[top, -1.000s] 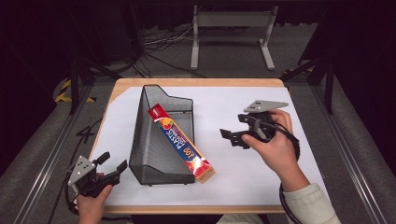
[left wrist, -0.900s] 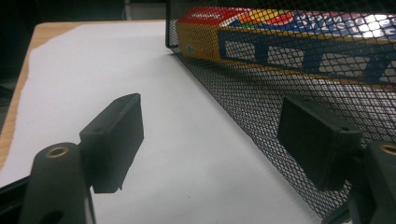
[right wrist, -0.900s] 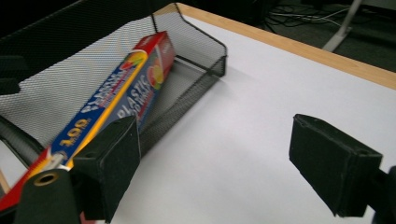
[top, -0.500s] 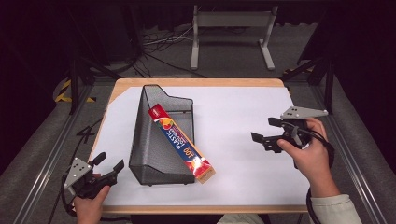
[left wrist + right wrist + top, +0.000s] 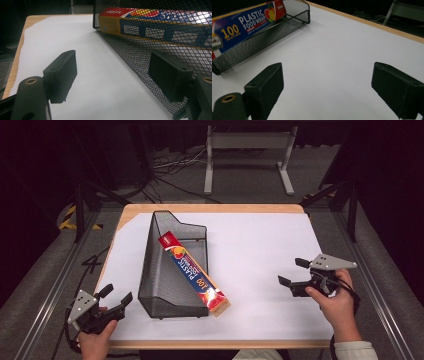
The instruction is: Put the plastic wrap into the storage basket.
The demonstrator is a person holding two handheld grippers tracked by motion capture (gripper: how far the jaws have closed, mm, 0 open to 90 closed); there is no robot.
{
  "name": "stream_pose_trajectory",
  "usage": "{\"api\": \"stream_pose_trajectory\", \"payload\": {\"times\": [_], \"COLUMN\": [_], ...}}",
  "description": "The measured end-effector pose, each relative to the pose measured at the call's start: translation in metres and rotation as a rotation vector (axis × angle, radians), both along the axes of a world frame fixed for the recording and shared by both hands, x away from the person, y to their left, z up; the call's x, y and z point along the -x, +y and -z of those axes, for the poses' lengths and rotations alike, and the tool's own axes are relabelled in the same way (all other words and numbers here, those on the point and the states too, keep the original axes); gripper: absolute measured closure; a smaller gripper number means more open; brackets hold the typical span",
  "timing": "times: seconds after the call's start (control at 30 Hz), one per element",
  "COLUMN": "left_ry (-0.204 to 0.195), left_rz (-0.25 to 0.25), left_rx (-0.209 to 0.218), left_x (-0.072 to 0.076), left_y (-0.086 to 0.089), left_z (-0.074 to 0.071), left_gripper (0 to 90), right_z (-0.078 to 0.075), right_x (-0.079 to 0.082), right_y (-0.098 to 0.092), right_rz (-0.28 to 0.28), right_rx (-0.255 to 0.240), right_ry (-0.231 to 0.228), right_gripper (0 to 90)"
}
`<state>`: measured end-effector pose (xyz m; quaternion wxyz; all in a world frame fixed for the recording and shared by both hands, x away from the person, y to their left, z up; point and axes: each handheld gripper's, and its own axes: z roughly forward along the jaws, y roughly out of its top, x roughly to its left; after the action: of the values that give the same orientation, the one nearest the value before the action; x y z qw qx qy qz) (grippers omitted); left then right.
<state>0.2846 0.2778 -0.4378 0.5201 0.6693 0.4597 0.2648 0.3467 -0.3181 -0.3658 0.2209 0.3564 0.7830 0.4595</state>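
A black wire-mesh basket [image 5: 170, 265] stands left of centre on the white sheet. A blue and red box of plastic food wrap [image 5: 195, 272] lies slantwise in it, its near end sticking out over the low front rim. My left gripper [image 5: 117, 294] rests open at the near left corner, just left of the basket; in the left gripper view [image 5: 116, 75] the mesh [image 5: 140, 50] and the box [image 5: 160, 22] lie beyond its right jaw. My right gripper [image 5: 292, 271] hovers at the right side, well apart from the box. Its jaws have just been opening and stand open with nothing between them [image 5: 327, 87].
The white sheet [image 5: 260, 245] covers a wooden table whose edge [image 5: 215, 208] shows at the back. A metal stand [image 5: 247, 150] and cables lie on the floor behind. In the right gripper view the basket [image 5: 262, 37] and box [image 5: 244, 23] sit at the upper left.
My right gripper has drawn away from the box to the right and towards the near edge, sinking lower, and its jaws stand wider. The left gripper has stayed put.
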Motion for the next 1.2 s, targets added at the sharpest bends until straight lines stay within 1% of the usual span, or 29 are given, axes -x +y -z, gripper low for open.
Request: {"api": "stream_pose_trajectory", "payload": {"times": [0.1,0.13,0.27,0.37,0.4,0.43,0.47,0.5,0.57,0.6,0.67,0.73,0.77,0.8,0.83,0.87,0.9,0.93,0.97,1.03,1.1,1.13,1.17,1.2], "left_ry": [0.002,0.001,0.003,0.004,0.004,0.004,0.007,0.007,0.013,0.019,0.030,0.042,0.048,0.052,0.056,0.061,0.065,0.071,0.075,0.087,0.101,0.116,0.130,0.141], "left_rz": [-0.001,0.002,0.005,0.010,0.010,0.014,0.018,0.018,0.024,0.026,0.032,0.036,0.042,0.044,0.046,0.051,0.053,0.062,0.060,0.070,0.065,0.063,0.061,0.062], "left_rx": [-0.001,-0.002,0.000,0.002,0.002,0.001,0.000,0.000,0.004,0.001,-0.005,-0.007,-0.011,-0.010,-0.012,-0.013,-0.011,-0.023,-0.018,-0.025,-0.031,-0.035,-0.037,-0.038], "left_x": [0.000,0.000,0.000,-0.001,-0.001,-0.001,-0.001,-0.001,-0.002,-0.003,-0.004,-0.006,-0.006,-0.007,-0.007,-0.008,-0.009,-0.010,-0.010,-0.011,-0.013,-0.014,-0.016,-0.016], "left_y": [0.000,-0.001,-0.001,-0.001,-0.001,-0.001,-0.001,-0.001,-0.002,-0.002,-0.003,-0.004,-0.004,-0.004,-0.005,-0.005,-0.006,-0.006,-0.006,-0.007,-0.008,-0.008,-0.008,-0.008], "left_z": [0.000,0.000,0.000,0.000,0.000,0.000,0.000,0.000,0.000,0.001,0.002,0.003,0.003,0.004,0.004,0.004,0.005,0.005,0.006,0.006,0.008,0.009,0.011,0.012], "left_gripper": [23.8,23.8,23.7,23.6,23.5,23.5,23.4,23.4,23.2,22.9,22.8,22.4,22.1,22.1,22.0,21.6,21.6,21.5,21.4,21.0,20.5,20.4,20.4,20.3], "right_z": [0.014,0.019,0.037,0.046,0.046,0.053,0.056,0.056,0.061,0.064,0.065,0.068,0.071,0.071,0.072,0.074,0.074,0.075,0.076,0.077,0.077,0.077,0.077,0.078], "right_x": [0.002,0.001,0.000,0.002,0.002,0.003,0.005,0.005,0.006,0.008,0.008,0.009,0.008,0.008,0.008,0.008,0.008,0.007,0.007,0.007,0.006,0.006,0.005,0.004], "right_y": [-0.003,-0.003,-0.006,-0.008,-0.008,-0.010,-0.011,-0.011,-0.013,-0.014,-0.014,-0.014,-0.015,-0.015,-0.015,-0.018,-0.018,-0.020,-0.022,-0.024,-0.025,-0.025,-0.024,-0.023], "right_rz": [0.008,0.018,0.043,0.054,0.054,0.071,0.079,0.079,0.076,0.079,0.081,0.082,0.085,0.085,0.094,0.122,0.122,0.123,0.126,0.124,0.129,0.127,0.119,0.121], "right_rx": [-0.019,-0.030,-0.003,0.001,0.001,0.007,0.010,0.010,0.018,0.019,0.019,0.027,0.042,0.042,0.051,0.078,0.078,0.080,0.072,0.053,0.045,0.046,0.050,0.063], "right_ry": [-0.003,0.004,0.010,0.009,0.009,0.005,0.005,0.005,0.010,0.008,0.009,0.024,0.039,0.039,0.050,0.059,0.059,0.064,0.069,0.081,0.083,0.087,0.102,0.113], "right_gripper": [11.0,11.0,11.2,11.2,11.2,11.2,11.4,11.4,11.9,12.0,11.9,11.8,11.3,11.3,11.0,11.0,11.0,11.0,11.0,10.8,10.4,9.4,6.9,5.9]}}
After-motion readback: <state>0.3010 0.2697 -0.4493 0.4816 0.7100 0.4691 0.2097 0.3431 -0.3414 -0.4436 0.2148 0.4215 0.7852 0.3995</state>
